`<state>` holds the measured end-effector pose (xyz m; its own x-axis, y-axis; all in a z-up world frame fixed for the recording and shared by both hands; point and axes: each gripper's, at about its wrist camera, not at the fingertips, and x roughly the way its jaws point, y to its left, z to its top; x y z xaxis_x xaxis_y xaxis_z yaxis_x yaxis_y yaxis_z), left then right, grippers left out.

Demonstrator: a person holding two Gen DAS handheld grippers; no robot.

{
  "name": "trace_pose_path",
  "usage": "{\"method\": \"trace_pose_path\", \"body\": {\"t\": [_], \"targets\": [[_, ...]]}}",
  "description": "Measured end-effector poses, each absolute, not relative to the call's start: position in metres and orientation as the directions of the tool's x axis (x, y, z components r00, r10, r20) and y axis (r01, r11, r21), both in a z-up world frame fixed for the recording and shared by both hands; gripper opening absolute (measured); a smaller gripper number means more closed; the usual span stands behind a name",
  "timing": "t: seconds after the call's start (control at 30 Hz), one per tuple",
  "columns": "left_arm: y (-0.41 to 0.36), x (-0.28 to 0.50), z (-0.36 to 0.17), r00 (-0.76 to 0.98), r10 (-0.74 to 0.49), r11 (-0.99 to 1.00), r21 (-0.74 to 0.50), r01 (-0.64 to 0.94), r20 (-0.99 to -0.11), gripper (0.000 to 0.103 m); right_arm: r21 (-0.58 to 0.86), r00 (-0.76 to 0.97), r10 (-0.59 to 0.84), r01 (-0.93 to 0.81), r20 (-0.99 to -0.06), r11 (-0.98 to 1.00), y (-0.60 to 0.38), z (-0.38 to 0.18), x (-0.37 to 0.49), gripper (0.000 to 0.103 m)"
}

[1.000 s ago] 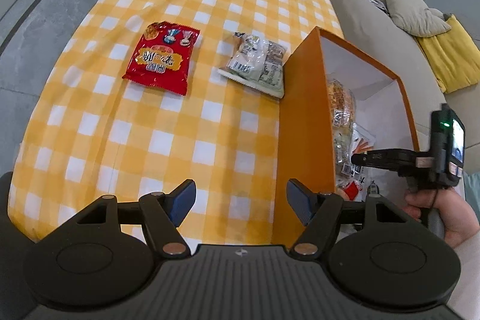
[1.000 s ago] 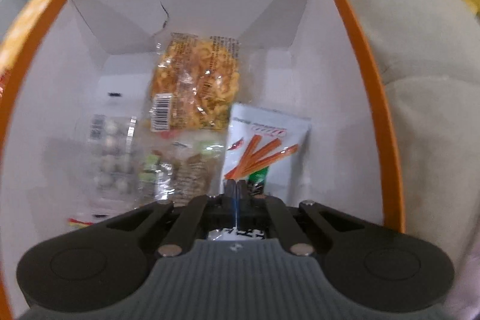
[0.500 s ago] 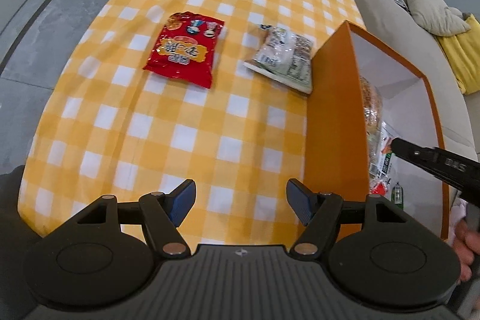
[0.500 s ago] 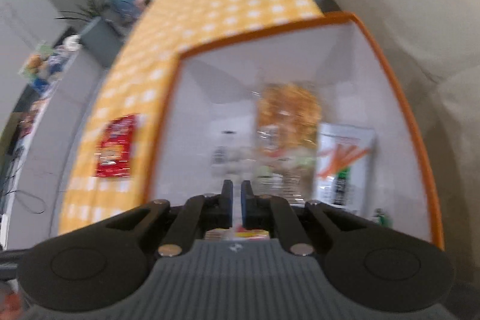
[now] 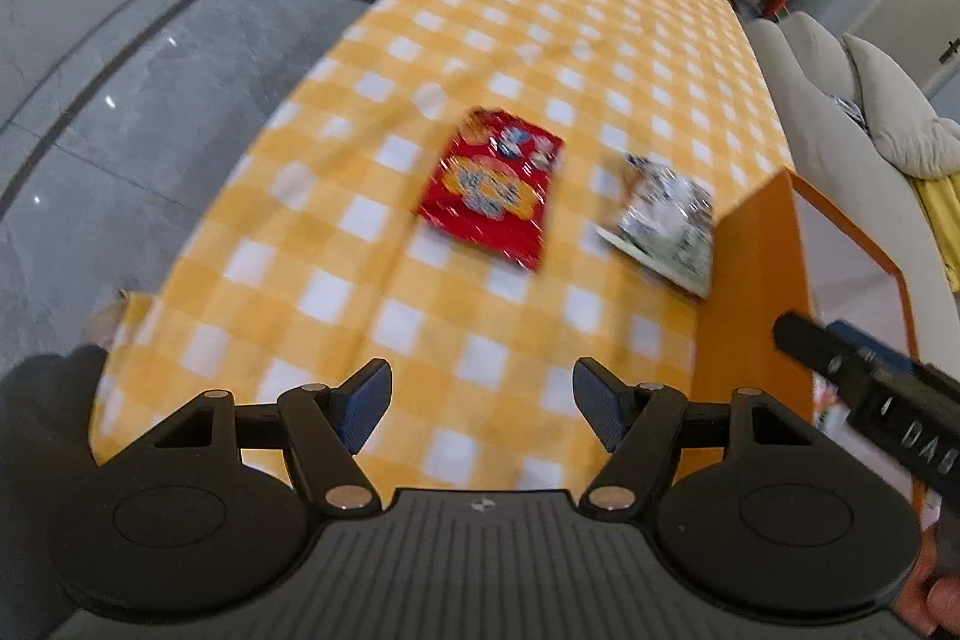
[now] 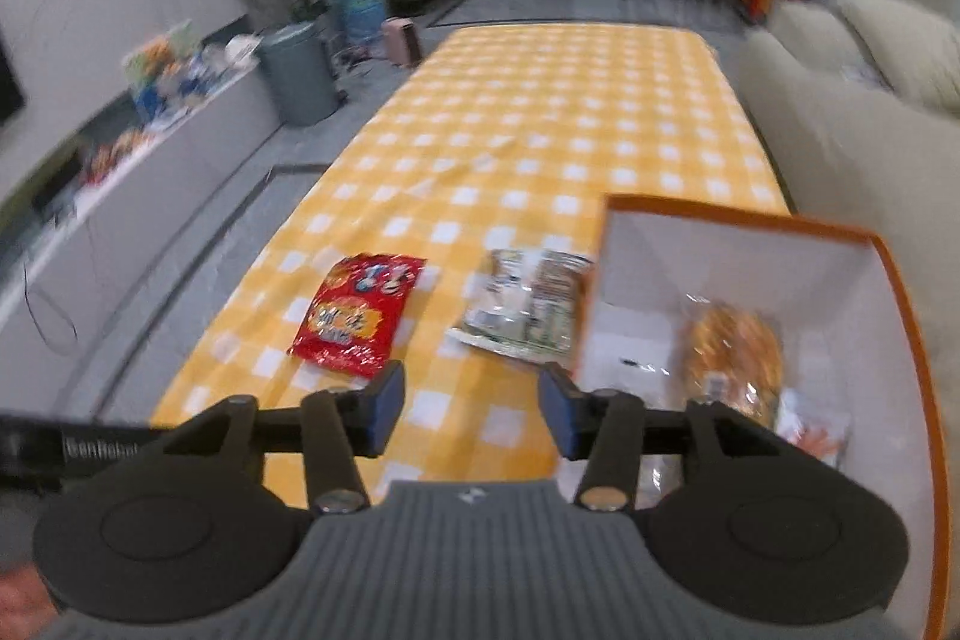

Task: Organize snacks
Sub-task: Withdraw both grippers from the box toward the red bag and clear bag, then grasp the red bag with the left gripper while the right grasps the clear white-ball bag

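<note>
Blurring red packet [image 5: 493, 187], orange box [image 5: 744, 292] cut off, contents half-hidden

Checkered table [image 6: 576, 112]: red packet [image 6: 359, 316], clear packet [image 6: 525, 307], orange box [image 6: 912, 316].

Both grippers are matte black plastic. The left gripper [image 5: 482, 403] has a ribbed grey-black deck with a small pale emblem at its front edge, two round discs either side, and linkage arms pinned with silver screws. Its fingers [image 5: 365, 397] carry dark blue textured pads. The right gripper [image 6: 471, 406] is built the same, blue pads too. White lettering, partly readable, runs along the black side bars.
</note>
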<state>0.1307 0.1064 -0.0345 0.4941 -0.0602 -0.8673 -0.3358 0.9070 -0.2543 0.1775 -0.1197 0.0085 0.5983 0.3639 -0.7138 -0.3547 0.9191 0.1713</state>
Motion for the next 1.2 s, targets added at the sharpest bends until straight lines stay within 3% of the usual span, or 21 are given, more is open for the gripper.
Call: {"method": "trace_pose_path", "body": {"t": [0.13, 0.37, 0.53, 0.6, 0.87, 1.17, 1.2], "targets": [[0.121, 0.143, -0.033, 0.501, -0.025, 0.906, -0.232, -0.355, -0.865, 0.083, 0.152, 0.567, 0.355, -0.373, -0.743, 0.915, -0.102, -0.001, 0.185, 0.050], [0.126, 0.186, -0.042, 0.561, -0.132, 0.931, -0.297, -0.214, -0.817, 0.087, 0.152, 0.568, 0.391, -0.422, -0.724, 0.894, -0.095, -0.005, 0.183, 0.051], [0.123, 0.225, -0.061, 0.588, -0.111, 0.934, -0.286, -0.213, -0.801, 0.087, 0.136, 0.543, 0.379, -0.434, -0.749, 0.890, -0.094, -0.013, 0.202, 0.051], [0.122, 0.243, -0.071, 0.585, -0.120, 0.940, -0.281, -0.194, -0.802, 0.087, 0.137, 0.546, 0.383, -0.436, -0.745, 0.890, -0.098, -0.013, 0.210, 0.056], [0.105, 0.286, -0.109, 0.532, -0.045, 0.983, -0.132, -0.126, -0.846, 0.087, 0.149, 0.545, 0.379, -0.419, -0.748, 0.896, -0.111, -0.019, 0.221, 0.059], [0.098, 0.303, -0.132, 0.494, 0.108, 0.985, 0.026, -0.170, -0.863, 0.097, 0.203, 0.556, 0.421, -0.411, -0.716, 0.889, -0.123, -0.010, 0.216, 0.060], [0.101, 0.302, -0.134, 0.496, 0.103, 0.984, 0.015, -0.179, -0.862, 0.103, 0.210, 0.552, 0.427, -0.413, -0.716, 0.886, -0.123, -0.010, 0.215, 0.060]]}}
